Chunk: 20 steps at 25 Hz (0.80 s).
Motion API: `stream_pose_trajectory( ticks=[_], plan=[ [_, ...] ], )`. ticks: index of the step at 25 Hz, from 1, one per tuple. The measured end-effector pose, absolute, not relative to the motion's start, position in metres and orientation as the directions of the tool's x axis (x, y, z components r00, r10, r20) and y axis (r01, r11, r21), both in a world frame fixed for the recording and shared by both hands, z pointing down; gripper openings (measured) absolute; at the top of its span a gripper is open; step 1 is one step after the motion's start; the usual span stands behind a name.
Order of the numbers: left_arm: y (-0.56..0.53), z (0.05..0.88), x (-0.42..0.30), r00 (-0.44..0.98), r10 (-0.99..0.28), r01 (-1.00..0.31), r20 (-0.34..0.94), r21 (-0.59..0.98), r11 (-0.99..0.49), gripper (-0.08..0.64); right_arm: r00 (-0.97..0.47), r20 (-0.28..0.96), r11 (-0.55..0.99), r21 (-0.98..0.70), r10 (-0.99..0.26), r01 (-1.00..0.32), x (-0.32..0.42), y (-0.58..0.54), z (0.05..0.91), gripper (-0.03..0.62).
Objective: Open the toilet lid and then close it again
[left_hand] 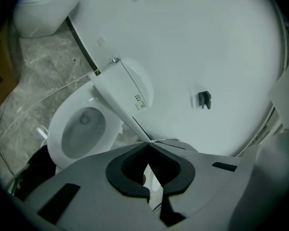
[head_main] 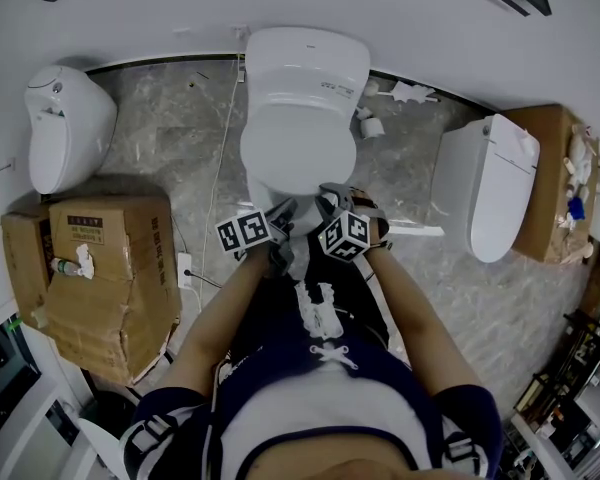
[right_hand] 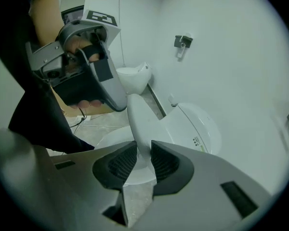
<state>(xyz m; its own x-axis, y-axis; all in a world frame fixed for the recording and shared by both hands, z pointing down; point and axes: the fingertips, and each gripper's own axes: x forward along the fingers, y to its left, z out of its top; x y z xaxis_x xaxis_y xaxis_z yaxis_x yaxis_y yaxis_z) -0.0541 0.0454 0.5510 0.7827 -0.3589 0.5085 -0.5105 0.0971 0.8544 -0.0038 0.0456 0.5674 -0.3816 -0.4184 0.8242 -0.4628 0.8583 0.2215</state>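
The white toilet point(head_main: 305, 63) stands in the middle against the wall. Its lid point(head_main: 298, 148) is half raised: in the left gripper view the lid point(left_hand: 116, 97) slants edge-on over the open bowl point(left_hand: 82, 129). My right gripper point(head_main: 327, 200) is at the lid's front edge. In its own view the right gripper point(right_hand: 139, 160) stands open, and the lid's rim point(right_hand: 136, 121) runs up between the pads. My left gripper point(head_main: 280, 223) hangs just left of it, clear of the lid. Seen in its own view, the left gripper point(left_hand: 149, 146) is shut and holds nothing.
A second toilet point(head_main: 485, 193) leans on a cardboard box point(head_main: 555, 178) at the right. Another white fixture point(head_main: 65, 123) sits at the left above stacked cartons point(head_main: 105, 268). A cable point(head_main: 223, 158) trails over the marble floor. The person's legs fill the near foreground.
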Motion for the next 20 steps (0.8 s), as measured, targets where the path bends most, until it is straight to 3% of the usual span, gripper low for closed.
stream_pose_trajectory(
  ticks=[11, 20],
  plan=[
    [0.063, 0.565, -0.061, 0.807, -0.381, -0.398, 0.450, 0.893, 0.212, 0.008, -0.335, 0.840, 0.852, 0.249, -0.426, -0.460, -0.010, 0.065, 0.581, 0.071],
    [0.081, 0.581, -0.064, 0.819, -0.321, -0.429, 0.475, 0.879, 0.206, 0.008, -0.338, 0.855, 0.867, 0.224, -0.394, -0.445, -0.014, 0.084, 0.597, 0.077]
  ],
)
